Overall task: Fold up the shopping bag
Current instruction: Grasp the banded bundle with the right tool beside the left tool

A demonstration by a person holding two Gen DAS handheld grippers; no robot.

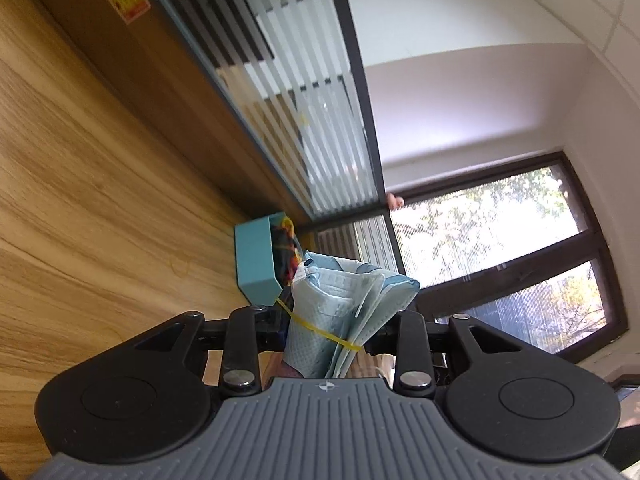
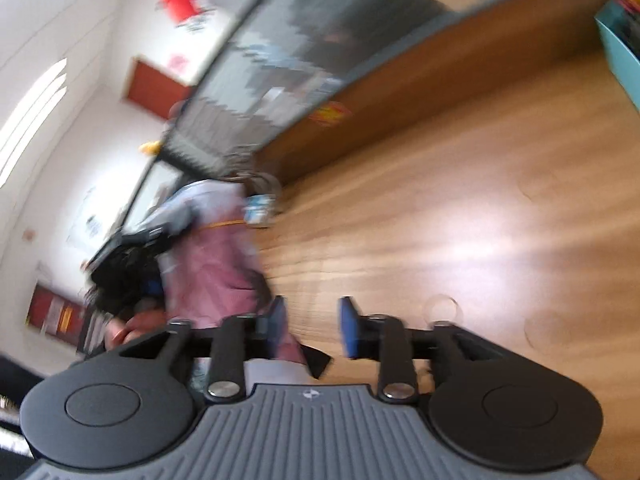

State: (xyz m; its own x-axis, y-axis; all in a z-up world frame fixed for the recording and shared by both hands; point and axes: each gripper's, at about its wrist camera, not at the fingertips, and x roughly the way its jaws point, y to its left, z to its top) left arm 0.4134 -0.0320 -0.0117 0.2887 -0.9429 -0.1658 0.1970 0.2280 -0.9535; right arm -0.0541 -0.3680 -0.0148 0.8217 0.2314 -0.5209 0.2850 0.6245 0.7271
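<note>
In the left wrist view the folded shopping bag (image 1: 344,292) is a pale blue bundle with a yellow rubber band (image 1: 320,330) around it. My left gripper (image 1: 330,330) is shut on it just below the band, and the bundle sticks out forward past the fingers. In the blurred right wrist view my right gripper (image 2: 314,324) stands open, with only wooden table showing between its blue pads (image 2: 350,328). The bag (image 2: 204,198) appears there at the left, pale blue with an orange-yellow line across it, beside the black body of the left gripper (image 2: 124,260).
A teal box (image 1: 256,264) of colourful items stands on the wooden table (image 1: 80,200) just behind the bag, and shows at the edge of the right wrist view (image 2: 620,40). A striped glass partition (image 1: 304,92) runs along the table's far side. Blurred pink cloth (image 2: 216,276) lies left of the right gripper.
</note>
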